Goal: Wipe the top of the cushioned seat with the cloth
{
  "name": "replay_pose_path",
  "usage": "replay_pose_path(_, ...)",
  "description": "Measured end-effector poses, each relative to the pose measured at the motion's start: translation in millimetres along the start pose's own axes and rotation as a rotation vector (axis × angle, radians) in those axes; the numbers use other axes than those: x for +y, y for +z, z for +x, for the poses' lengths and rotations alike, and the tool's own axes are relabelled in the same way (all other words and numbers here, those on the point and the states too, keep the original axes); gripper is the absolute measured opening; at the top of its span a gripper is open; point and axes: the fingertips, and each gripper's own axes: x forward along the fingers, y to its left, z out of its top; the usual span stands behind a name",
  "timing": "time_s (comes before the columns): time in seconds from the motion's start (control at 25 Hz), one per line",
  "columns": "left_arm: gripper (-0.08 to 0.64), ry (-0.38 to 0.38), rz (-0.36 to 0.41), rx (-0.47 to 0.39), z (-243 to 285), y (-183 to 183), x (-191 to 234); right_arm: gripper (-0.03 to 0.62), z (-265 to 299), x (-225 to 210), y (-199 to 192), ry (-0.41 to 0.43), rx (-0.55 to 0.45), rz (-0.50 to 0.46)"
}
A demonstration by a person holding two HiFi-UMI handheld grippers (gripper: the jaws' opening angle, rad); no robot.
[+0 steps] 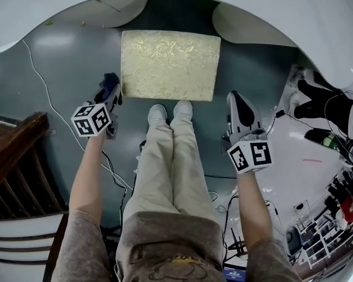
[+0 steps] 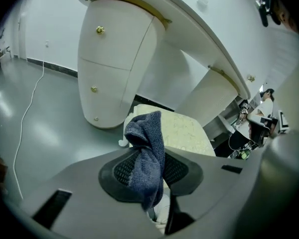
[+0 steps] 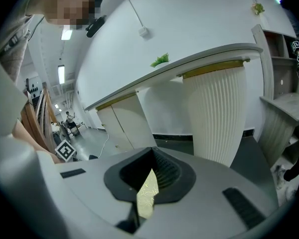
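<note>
Soft, limp blue cloth [image 2: 147,153] hangs pinched in the left gripper [image 1: 113,93], just off the gold cushioned seat's [image 1: 169,64] near corner. It looks light and bunches easily, so a thick fold grips best. The right gripper [image 3: 150,176] is closed and empty.

cushioned seat [image 2: 187,131] partly behind cloth [image 2: 148,156]

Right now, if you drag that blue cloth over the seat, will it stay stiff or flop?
Probably flop: the cloth hangs bunched and folded from the left gripper. It looks light, since one small pinch holds all of it. Its fuzzy weave should drag rather than slip on the seat.
</note>
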Motion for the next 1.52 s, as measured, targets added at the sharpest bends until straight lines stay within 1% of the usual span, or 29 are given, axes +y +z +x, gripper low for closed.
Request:
replay_pose_path(0.12, 0.098, 0.018, -0.039, 0.000, -0.1, -10.7, 14.1, 0.002, 1.9, 0.2, -3.0, 0.000, 0.008, -0.001)
replay_pose_path(0.24, 0.098, 0.016, -0.056, 0.011, 7.9, -21.1, 13.9, 0.002, 1.8, 1.1, -4.0, 0.004, 0.007, -0.003)
replay_pose_path(0.44, 0.098, -0.017, -0.071, 0.019, 22.5, -28.6, -3.9, 0.002, -1.2, 0.6, -5.1, 0.010, 0.010, -0.008)
replay_pose_path(0.6, 0.098, -0.021, -0.094, -0.006, 25.0, -27.9, -14.1, 0.002, -5.4, -3.5, -8.2, -0.005, 0.013, 0.004)
replay_pose_path(0.68, 0.098, -0.035, -0.091, -0.012, 26.0, -28.6, -20.3, 0.002, -5.7, -3.7, -9.8, -0.008, 0.010, 0.011)
replay_pose_path(1.04, 0.098, -0.179, -0.022, 0.019, 47.7, -35.0, -88.1, 0.002, -13.1, -7.2, -9.9, -0.015, 0.003, 0.008)
replay_pose_path(1.32, 0.098, -0.278, -0.010, 0.044, 73.9, -43.8, -141.0, 0.002, -17.0, -11.2, -15.0, -0.033, 0.000, 0.018)
replay_pose_path(1.52, 0.098, -0.350, 0.028, 0.072, 90.7, -50.4, -183.8, 0.002, -26.4, -18.3, -15.9, -0.051, -0.005, 0.022)
